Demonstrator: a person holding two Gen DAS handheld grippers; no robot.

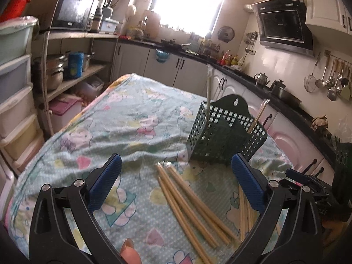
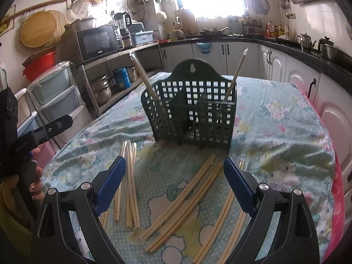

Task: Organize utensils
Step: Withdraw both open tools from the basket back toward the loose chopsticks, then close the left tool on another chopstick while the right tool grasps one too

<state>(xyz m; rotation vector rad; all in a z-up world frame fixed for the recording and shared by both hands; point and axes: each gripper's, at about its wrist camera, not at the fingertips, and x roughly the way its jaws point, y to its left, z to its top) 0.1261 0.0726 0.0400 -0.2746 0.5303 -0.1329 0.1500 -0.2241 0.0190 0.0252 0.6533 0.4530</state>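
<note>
A dark green perforated utensil holder (image 2: pixel 191 112) (image 1: pixel 226 132) stands upright on the patterned tablecloth (image 2: pixel 275 132). One chopstick (image 2: pixel 145 81) leans out of its left compartment and another chopstick (image 2: pixel 236 74) out of its right. Several loose chopsticks (image 2: pixel 189 195) lie fanned on the cloth in front of it, with a second bunch (image 2: pixel 131 187) to the left. My right gripper (image 2: pixel 175 165) hovers open above them, nothing between its blue pads. My left gripper (image 1: pixel 176 165) is open too, over a bunch of chopsticks (image 1: pixel 193 204) near the holder.
The cloth-covered table (image 1: pixel 110 118) fills the middle. Stacked plastic drawers (image 2: pixel 59 96) and a shelf with a microwave (image 2: pixel 99 41) and pots stand left. Kitchen counters (image 2: pixel 286 50) with kettles run behind and right. A person's hand (image 2: pixel 36 182) holds the left tool.
</note>
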